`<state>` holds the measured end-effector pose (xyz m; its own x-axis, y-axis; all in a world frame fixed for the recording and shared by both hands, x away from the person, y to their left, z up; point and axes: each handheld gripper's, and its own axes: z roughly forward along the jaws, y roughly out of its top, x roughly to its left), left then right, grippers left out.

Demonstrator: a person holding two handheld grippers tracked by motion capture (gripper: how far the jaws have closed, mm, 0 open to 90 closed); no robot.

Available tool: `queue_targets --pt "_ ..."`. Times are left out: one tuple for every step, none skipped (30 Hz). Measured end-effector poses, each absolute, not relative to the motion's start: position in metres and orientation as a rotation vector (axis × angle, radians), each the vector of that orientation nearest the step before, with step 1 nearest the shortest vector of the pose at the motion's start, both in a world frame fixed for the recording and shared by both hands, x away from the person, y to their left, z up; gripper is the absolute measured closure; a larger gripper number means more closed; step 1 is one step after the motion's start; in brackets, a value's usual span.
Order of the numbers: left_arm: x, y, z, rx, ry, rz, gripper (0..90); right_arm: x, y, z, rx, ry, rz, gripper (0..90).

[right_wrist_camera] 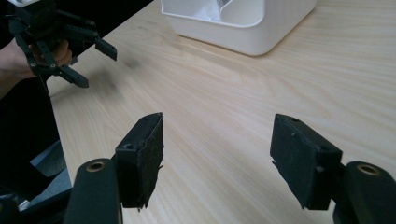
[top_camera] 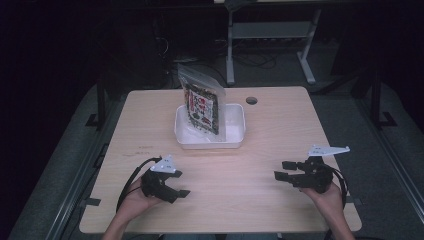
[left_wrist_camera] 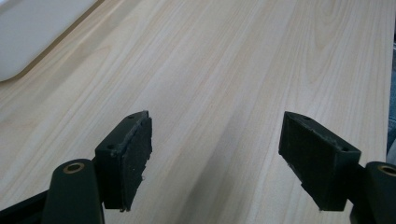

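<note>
Standing upright in the white tub (top_camera: 235,131), the snack bag (top_camera: 201,106) is what both tongs face, and every place here is taken from that tub. The bag leans against the tub's left half, its long axis running up and a little back, its printed face turned toward the person. Both tongs lie on the person's side of the tub, well apart from it. The left gripper (top_camera: 181,184) hovers low over the table (top_camera: 280,107) to the tub's near left, and it looks somewhat the nearer of the two. The right gripper (top_camera: 283,170) hangs to the tub's near right, pointing across toward the other hand. Both stand with jaws spread wide and nothing between them; each gripper view shows bare wood between the pads.

The bag is clear, glossy film with a dark, speckled label touched with red, crinkly and light, so it probably tips easily. The tub is smooth, hard plastic with rounded corners. The table is pale wood grain, matt, with a round cable hole (top_camera: 251,100) beyond the tub's far right corner.
</note>
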<state>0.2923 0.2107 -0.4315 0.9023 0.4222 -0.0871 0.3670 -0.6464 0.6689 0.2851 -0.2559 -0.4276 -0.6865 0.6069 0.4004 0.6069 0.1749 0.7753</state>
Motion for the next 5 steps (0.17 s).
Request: queue_targets --pt "0.2921 0.2105 -0.4313 2.335 0.563 0.099 25.0 0.283 -0.2563 -0.4289 1.245 2.408 1.59 33.4" --pt "0.2919 0.2104 -0.4311 2.333 0.563 0.099 25.0 0.2809 -0.2569 -0.43 1.243 2.404 1.586 32.9" --pt "0.2917 0.2104 -0.4308 2.334 0.561 0.101 25.0 0.2786 -0.2577 -0.4312 1.246 2.396 1.593 32.5" --pt "0.2915 0.2102 -0.4309 2.334 0.56 0.102 25.0 0.2765 -0.2586 -0.4326 1.249 2.389 1.601 32.1" --pt "0.2913 0.21 -0.431 2.334 0.56 0.102 25.0 0.2745 -0.2594 -0.4343 1.254 2.388 1.598 31.4"
